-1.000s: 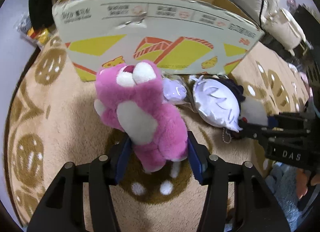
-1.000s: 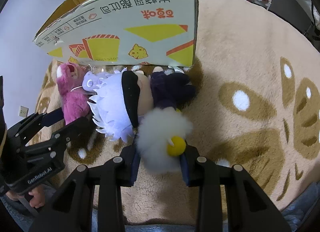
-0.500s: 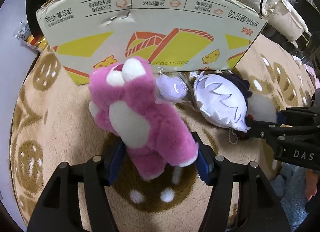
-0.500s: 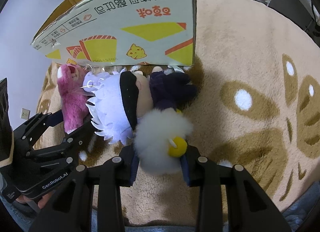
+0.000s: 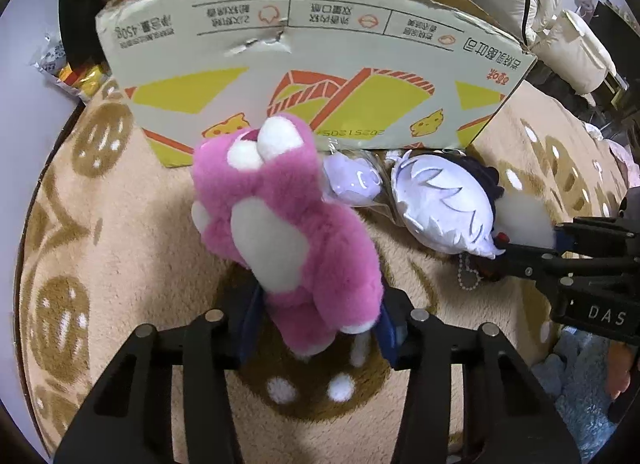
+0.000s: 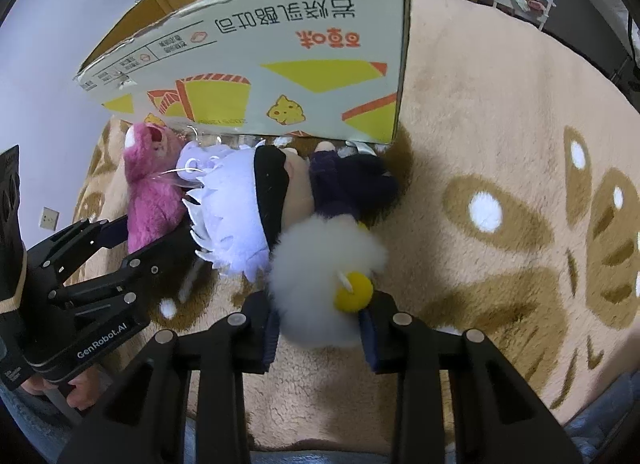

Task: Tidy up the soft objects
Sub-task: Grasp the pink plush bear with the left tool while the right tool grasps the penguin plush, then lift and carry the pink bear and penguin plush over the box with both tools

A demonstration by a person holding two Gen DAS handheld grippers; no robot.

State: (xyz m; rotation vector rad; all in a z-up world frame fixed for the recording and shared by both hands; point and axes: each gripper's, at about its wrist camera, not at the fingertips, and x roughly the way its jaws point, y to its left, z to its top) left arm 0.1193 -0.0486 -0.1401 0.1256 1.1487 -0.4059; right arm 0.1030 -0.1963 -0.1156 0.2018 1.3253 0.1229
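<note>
Nearby, cardboard box (image 5: 320,76), contents hidden.

Four plush toys (image 5: 288,224), one cardboard box (image 5: 312,76).

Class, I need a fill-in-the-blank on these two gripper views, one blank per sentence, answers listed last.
1. The left gripper is closed on the ____ teddy bear.
2. The right gripper grips a white fluffy toy with a ____ ball.
3. Behind the toys stands a cardboard ____ on the rug.
4. The doll between them has ____ hair.

Answers: pink; yellow; box; white
</note>
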